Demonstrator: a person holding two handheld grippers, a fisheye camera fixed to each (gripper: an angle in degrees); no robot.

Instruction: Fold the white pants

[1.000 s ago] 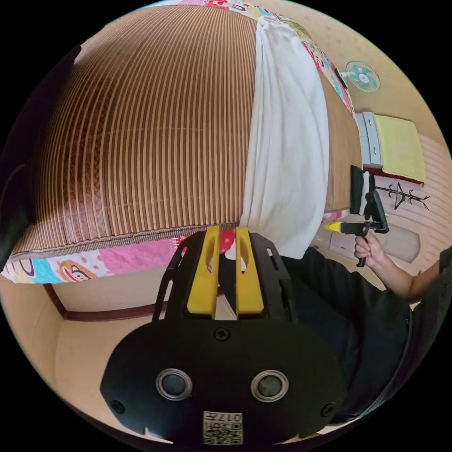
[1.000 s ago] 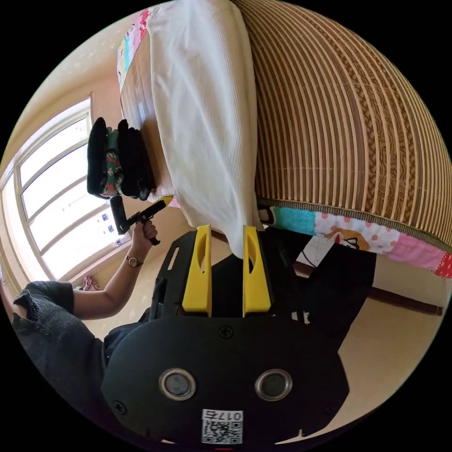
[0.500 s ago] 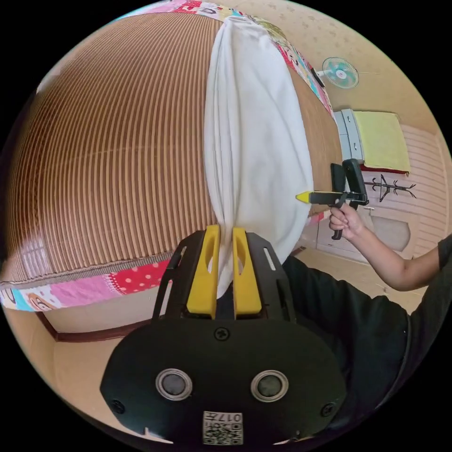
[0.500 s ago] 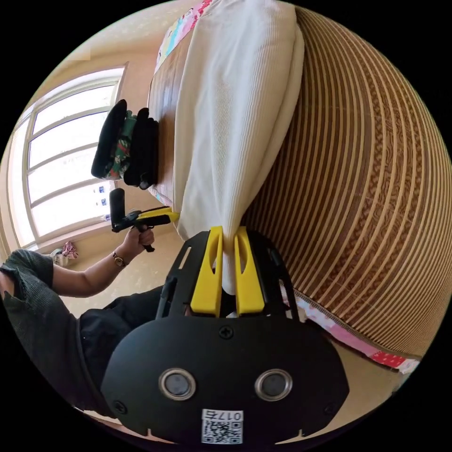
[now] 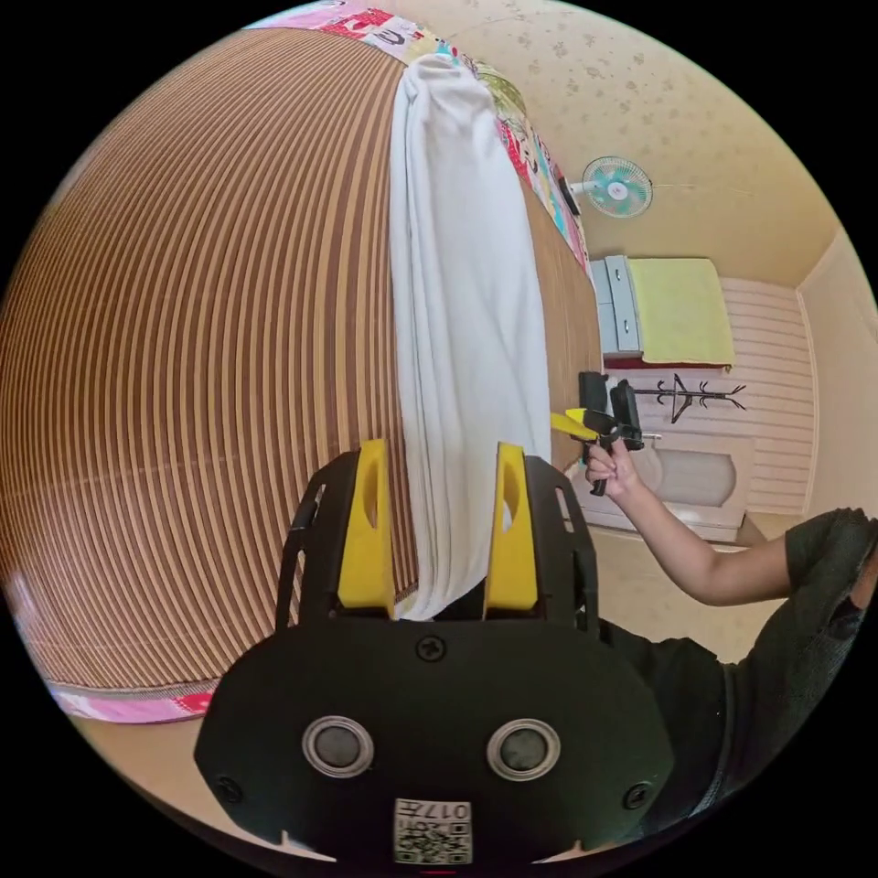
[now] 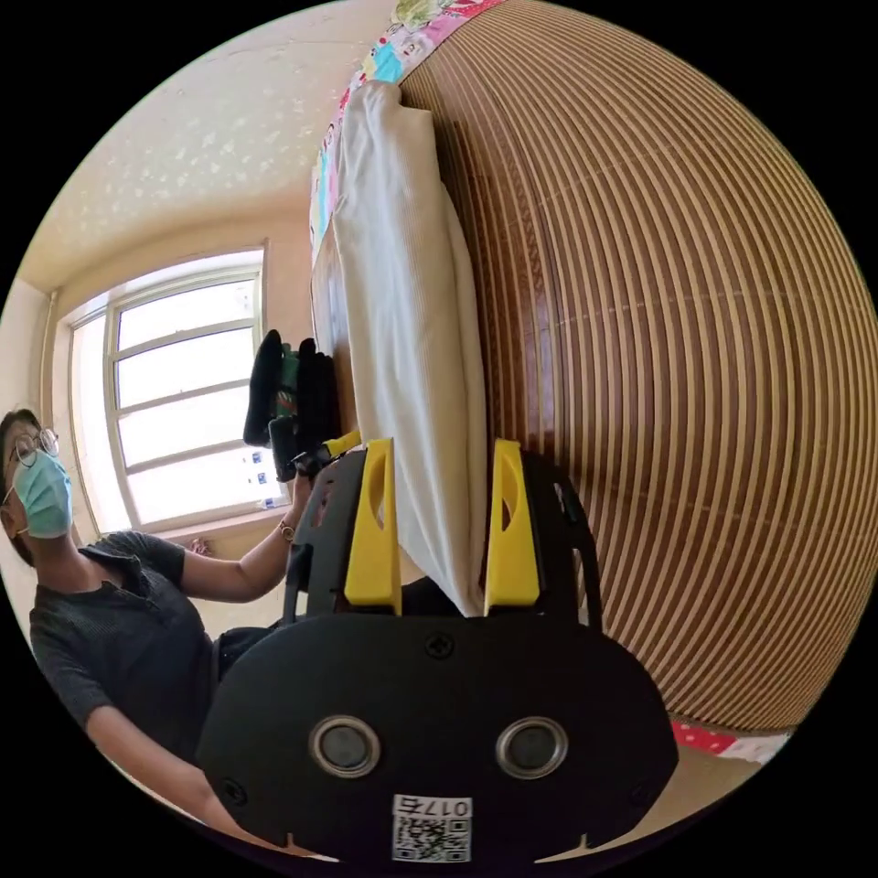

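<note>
Both grippers now stand with their yellow jaws wide apart: the left gripper [image 5: 437, 535] and the right gripper [image 6: 441, 530] each frame the near end of the white pants [image 5: 462, 347] without pressing on it, whereas half a second ago both were pinched tight on that cloth, and a second ago they were only reaching for an end that hung over the bed's near edge. So the hem has been carried up onto the striped bamboo mat [image 5: 201, 347] and let go, which I read as one placement step finished: the pants are laid out long and ready for the next fold, not yet folded short. In the left gripper view the right gripper shows again, small, in the person's hand [image 5: 611, 465] beyond the cloth; in the right gripper view the left gripper shows likewise near a dark stack of clothes [image 6: 291, 389] at the mat's far side edge. The pants lie as one long, narrow band running from the near edge of the mat toward its far edge, where the patterned bedsheet [image 5: 526, 146] peeks out. They look doubled lengthwise, leg on leg, with a soft fine-ribbed weave and a rounded, slightly puffed long edge; whether the near end lies wholly flat is hard to say, since the gripper bodies hide it.
</note>
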